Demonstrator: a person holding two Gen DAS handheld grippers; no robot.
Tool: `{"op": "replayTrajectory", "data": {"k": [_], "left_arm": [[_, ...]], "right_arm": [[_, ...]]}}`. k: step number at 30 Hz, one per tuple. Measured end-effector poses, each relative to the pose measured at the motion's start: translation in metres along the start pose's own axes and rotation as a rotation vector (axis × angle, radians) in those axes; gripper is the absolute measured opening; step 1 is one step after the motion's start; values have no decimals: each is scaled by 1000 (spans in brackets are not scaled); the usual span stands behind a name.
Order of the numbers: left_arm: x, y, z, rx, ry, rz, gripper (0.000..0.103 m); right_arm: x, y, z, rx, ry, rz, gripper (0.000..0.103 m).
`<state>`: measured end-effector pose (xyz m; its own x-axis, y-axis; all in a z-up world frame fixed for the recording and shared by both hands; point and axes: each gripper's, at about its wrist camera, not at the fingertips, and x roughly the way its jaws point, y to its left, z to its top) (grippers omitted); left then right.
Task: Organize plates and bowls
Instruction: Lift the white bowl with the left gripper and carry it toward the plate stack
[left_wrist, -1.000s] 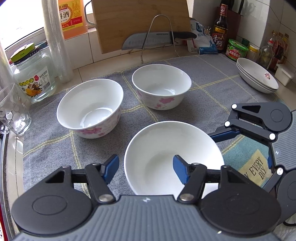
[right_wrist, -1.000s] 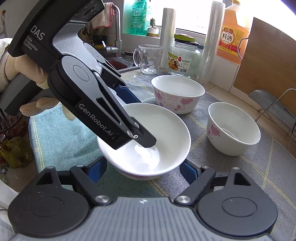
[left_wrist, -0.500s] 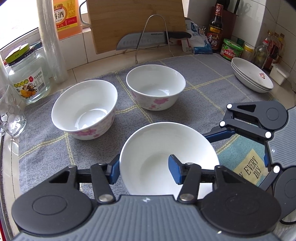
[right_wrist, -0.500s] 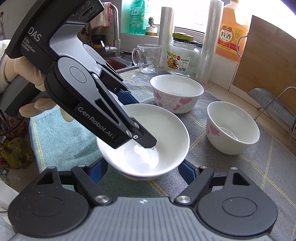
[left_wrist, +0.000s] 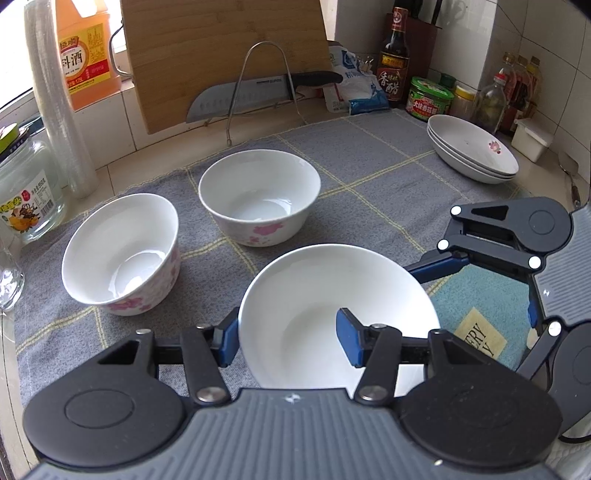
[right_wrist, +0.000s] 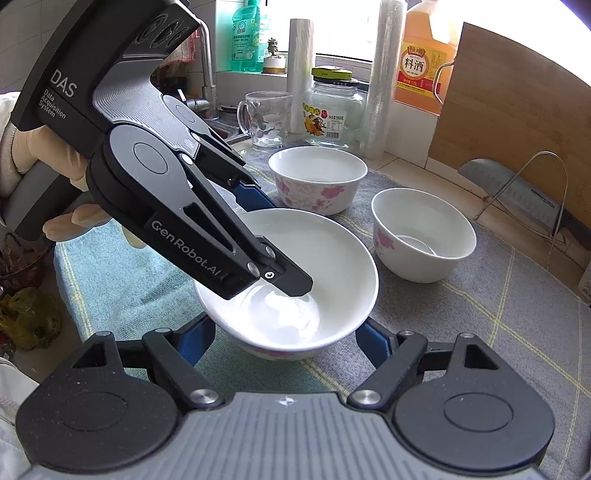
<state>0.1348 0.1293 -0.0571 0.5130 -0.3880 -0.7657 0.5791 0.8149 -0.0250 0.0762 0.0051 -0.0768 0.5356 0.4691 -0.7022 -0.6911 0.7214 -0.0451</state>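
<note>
At the left edge of the grey mat (left_wrist: 369, 173) stands a glass jar (left_wrist: 26, 199), and just inside it the first flowered bowl (left_wrist: 122, 254), upright and empty. Beside that, nearer the back edge, sits a second flowered bowl (left_wrist: 258, 195), apart from the first. Toward the front edge is the wide bowl (left_wrist: 332, 314), the piece in hand: the left gripper (left_wrist: 288, 339) is clamped on its near rim, one blue pad outside the wall and the other inside. The right gripper (right_wrist: 284, 336) straddles the same bowl from the other side with its jaws spread wider than the bowl; whether the pads touch it I cannot tell. At the mat's right back corner lies the stack of plates (left_wrist: 472, 151), already nested. The step looks like lifting this wide bowl to join it with its fellows. The next move probably calls for a level carry, since a rim pinch lets a bowl swing, then a centred, gentle lowering into another bowl, with the right gripper steadying.
</note>
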Motion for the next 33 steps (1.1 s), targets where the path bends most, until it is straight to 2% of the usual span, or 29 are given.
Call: {"op": "replayTrajectory", "data": {"k": [19,33], "left_arm": [[38,-63,41,145,-12,-135,53],[62,-83,53,175,2,-184,53]], "right_arm": [[-48,-39,-38,120,26,-162,86],[-58,-56,-51,163,55,-210,86]]}}
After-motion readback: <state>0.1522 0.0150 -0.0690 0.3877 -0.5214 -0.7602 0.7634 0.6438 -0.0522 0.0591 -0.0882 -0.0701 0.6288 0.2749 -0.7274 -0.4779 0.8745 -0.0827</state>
